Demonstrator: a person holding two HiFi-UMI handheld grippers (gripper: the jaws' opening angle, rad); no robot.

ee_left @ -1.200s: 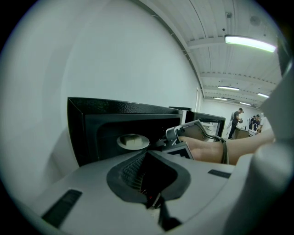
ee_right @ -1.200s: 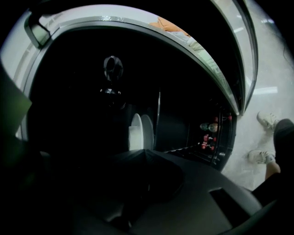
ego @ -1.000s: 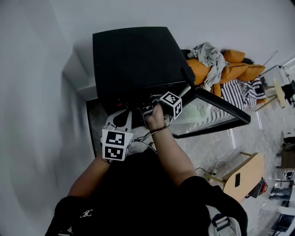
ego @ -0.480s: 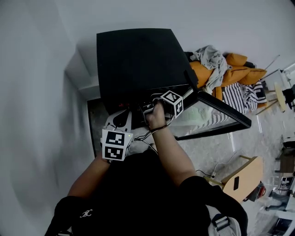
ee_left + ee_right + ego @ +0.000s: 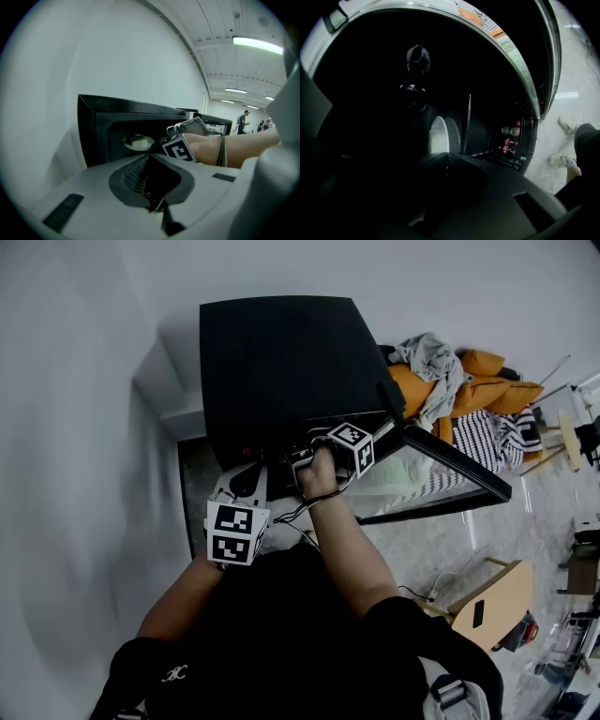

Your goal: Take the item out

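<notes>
Right gripper view: right gripper [image 5: 447, 157] jaws just closing, together, nothing between; smooth white rounded item [image 5: 438, 136] just beyond tips, inside boxy matte-black cabinet [image 5: 281, 362]. Left gripper [image 5: 151, 159] closed, empty.

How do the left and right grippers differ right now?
The right gripper reaches inside the black cabinet; the left gripper sits outside, nearer the person. The right's jaws have just been closing, a white round item at their tips, grip unclear; the left's hold nothing. Both look shut.
</notes>
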